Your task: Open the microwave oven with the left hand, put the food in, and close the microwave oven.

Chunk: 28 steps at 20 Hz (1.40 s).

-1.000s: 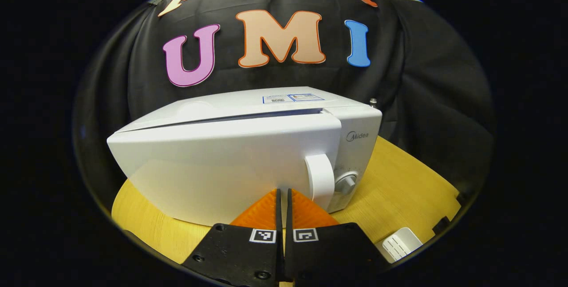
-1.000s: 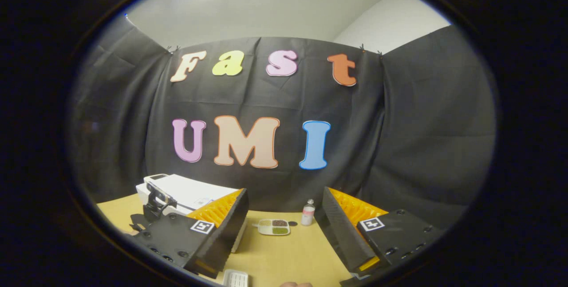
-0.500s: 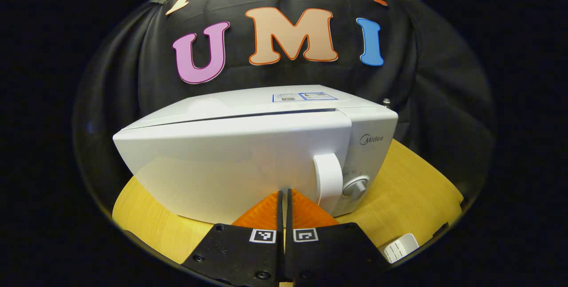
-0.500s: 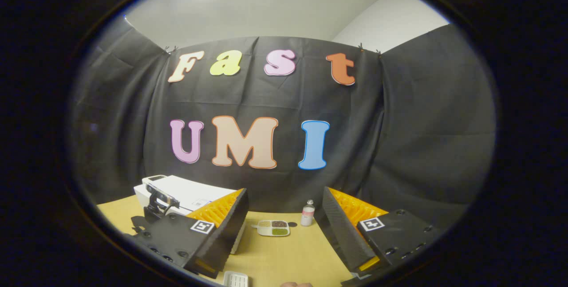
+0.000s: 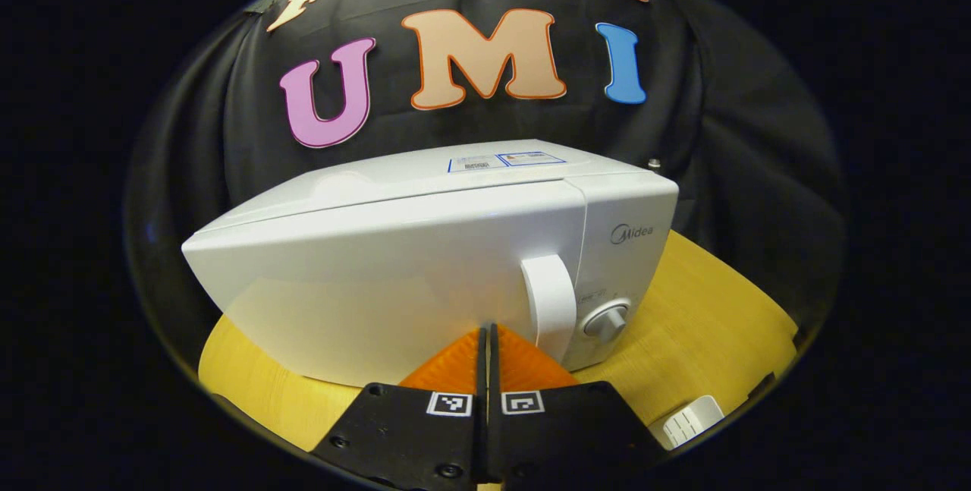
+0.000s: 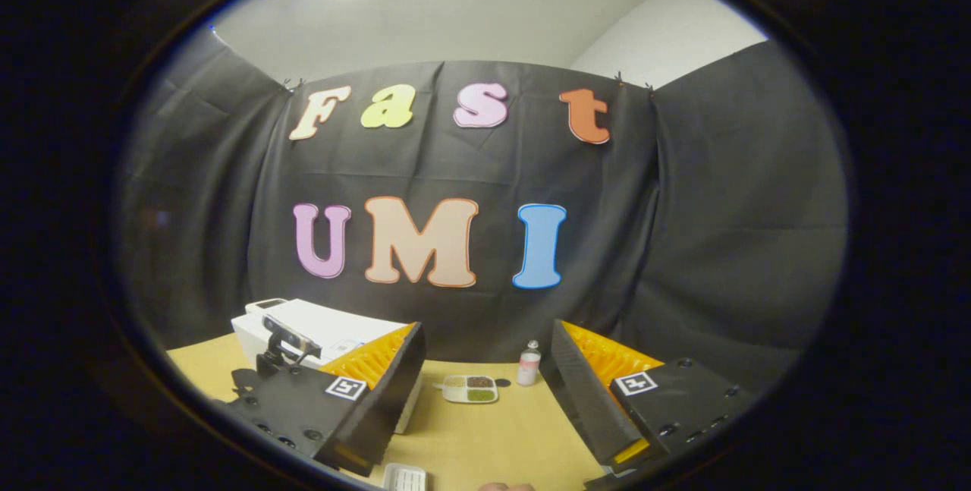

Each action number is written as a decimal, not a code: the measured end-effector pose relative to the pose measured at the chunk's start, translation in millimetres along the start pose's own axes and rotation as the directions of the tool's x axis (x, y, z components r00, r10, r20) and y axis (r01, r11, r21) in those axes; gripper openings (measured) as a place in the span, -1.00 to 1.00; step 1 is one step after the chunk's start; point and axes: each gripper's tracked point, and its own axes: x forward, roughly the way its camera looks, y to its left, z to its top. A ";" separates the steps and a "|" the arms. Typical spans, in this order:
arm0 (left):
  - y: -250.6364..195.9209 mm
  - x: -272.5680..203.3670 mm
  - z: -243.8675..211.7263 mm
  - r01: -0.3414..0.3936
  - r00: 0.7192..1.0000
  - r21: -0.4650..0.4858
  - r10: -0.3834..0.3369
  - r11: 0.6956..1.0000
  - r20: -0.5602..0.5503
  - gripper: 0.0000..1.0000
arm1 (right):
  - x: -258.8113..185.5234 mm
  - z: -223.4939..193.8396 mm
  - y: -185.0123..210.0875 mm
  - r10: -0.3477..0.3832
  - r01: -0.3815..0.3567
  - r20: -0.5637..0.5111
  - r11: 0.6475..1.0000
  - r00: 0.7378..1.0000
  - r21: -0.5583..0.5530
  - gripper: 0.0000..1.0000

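Your left gripper point(image 5: 486, 333) has its fingers pressed together with nothing between them, low centre of the left gripper view, against or just short of the microwave oven point(image 5: 425, 263) door; contact isn't clear. The handle point(image 5: 549, 301) sits just right of them. Your right gripper point(image 6: 485, 369) hangs with fingers wide and empty, the food tray point(image 6: 469, 388) lying on the surface point(image 6: 493, 438) between them, farther off. The door looks shut while the food is outside. Closed fingers can't hook that handle, and pushing there could shove the oven back.
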 end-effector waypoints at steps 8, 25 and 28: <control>4.7 -51.2 40.6 -0.003 0.994 0.009 0.002 1.000 0.106 -1.00 | -6.6 2.3 5.3 0.001 -0.001 0.006 1.000 1.000 0.022 0.93; 44.5 -216.7 162.6 -0.056 0.934 -0.047 0.069 0.997 0.350 -1.00 | -17.6 2.5 55.4 0.086 -0.087 0.015 0.994 0.996 0.064 0.93; 50.5 -233.5 169.7 -0.064 0.931 -0.081 0.089 0.995 0.353 -1.00 | -21.2 2.0 63.0 0.099 -0.100 0.017 0.992 0.995 0.070 0.94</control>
